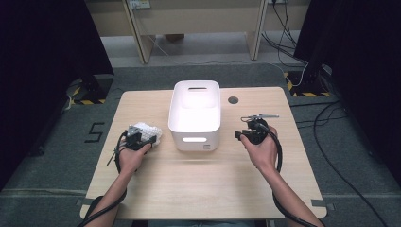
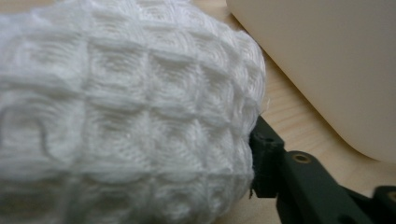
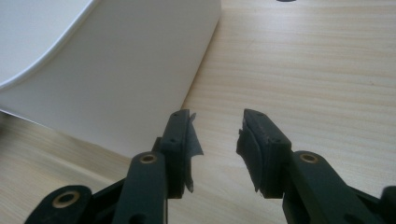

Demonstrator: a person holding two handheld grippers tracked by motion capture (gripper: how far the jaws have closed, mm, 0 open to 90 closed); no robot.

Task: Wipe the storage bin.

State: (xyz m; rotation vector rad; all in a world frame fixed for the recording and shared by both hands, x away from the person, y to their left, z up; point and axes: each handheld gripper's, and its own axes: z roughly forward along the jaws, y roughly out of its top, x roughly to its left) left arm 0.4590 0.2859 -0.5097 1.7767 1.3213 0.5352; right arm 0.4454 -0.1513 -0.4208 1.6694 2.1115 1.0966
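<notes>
left gripper (image 1: pixel 142 137): lower left of high view, jaws around the white waffle cloth (image 1: pixel 147 131), cannot tell if pads press or have let go | right gripper (image 1: pixel 255 130): lower right, jaws parted, empty | cloth: on table (image 1: pixel 203 189) just left of white bin (image 1: pixel 195 113), touching neither rim nor inside | judged left: cloth not yet in bin

My left gripper (image 1: pixel 138 137) sits at about nine o'clock from the table's centre, forearm running in from seven o'clock with the hand wrapped over its body, and in the left gripper view one black jaw stands at the lower right. My right gripper (image 1: pixel 254 131) is at three o'clock, forearm coming up from five o'clock, wrist straight. In the right gripper view its jaws stand apart with nothing between them.
</notes>
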